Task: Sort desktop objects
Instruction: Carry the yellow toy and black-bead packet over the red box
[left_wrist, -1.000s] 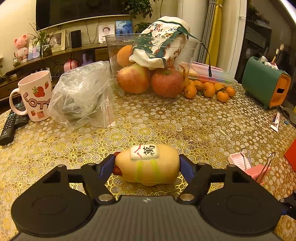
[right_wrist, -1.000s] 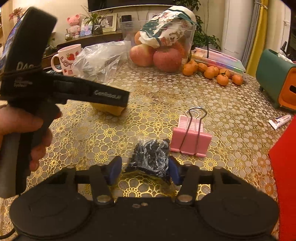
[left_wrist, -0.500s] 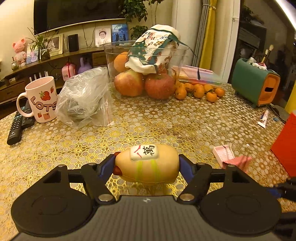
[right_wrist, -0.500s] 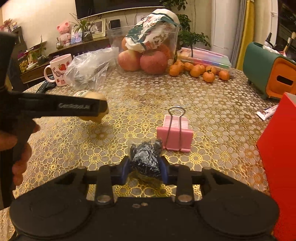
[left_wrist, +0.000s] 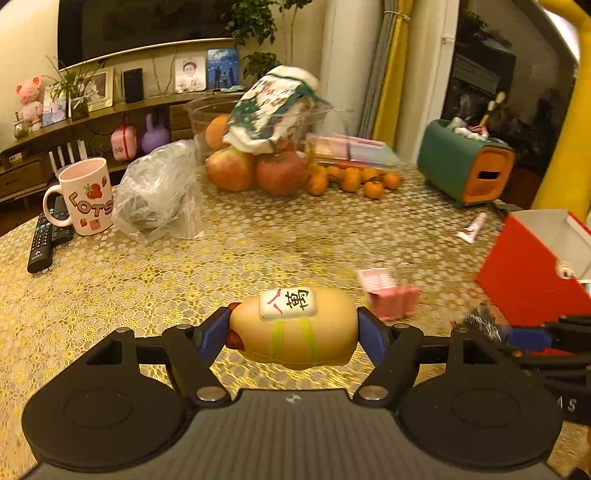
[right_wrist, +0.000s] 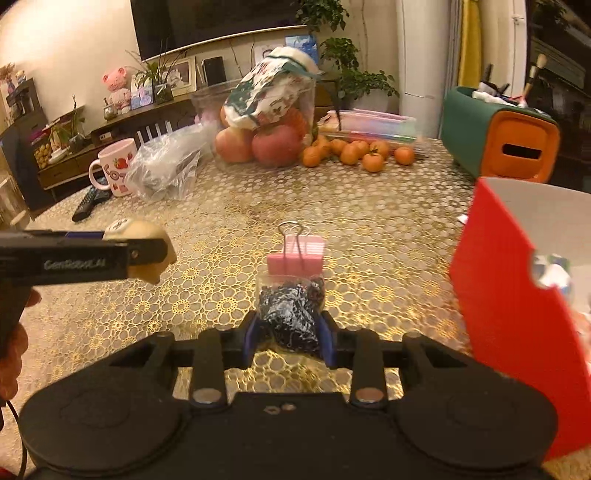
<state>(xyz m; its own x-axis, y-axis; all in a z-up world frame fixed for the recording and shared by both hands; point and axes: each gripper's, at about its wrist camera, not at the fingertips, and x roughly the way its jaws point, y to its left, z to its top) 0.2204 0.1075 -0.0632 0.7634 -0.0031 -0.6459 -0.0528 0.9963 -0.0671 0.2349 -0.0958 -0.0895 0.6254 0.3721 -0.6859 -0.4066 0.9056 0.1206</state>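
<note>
My left gripper (left_wrist: 293, 332) is shut on a cream squishy toy (left_wrist: 295, 328) with a white mahjong tile on top, held above the gold tablecloth. My right gripper (right_wrist: 290, 332) is shut on a small clear bag of black bits (right_wrist: 290, 306), also lifted. A pink binder clip (right_wrist: 295, 256) lies on the table just beyond the bag; it also shows in the left wrist view (left_wrist: 389, 291). An open red box (right_wrist: 517, 295) stands at the right, close to the right gripper, and shows in the left wrist view (left_wrist: 532, 273) too. The left gripper with the toy (right_wrist: 147, 247) shows at the left of the right wrist view.
A glass bowl of apples (left_wrist: 255, 162), small oranges (left_wrist: 351, 179), a green and orange holder (left_wrist: 465, 166), a strawberry mug (left_wrist: 86, 195), a crumpled plastic bag (left_wrist: 159, 192), a remote (left_wrist: 46, 236) and a small tube (left_wrist: 472, 227) sit further back.
Both grippers have risen from the table with their objects and moved right, toward the red box. The right gripper closed tighter on the bag.
</note>
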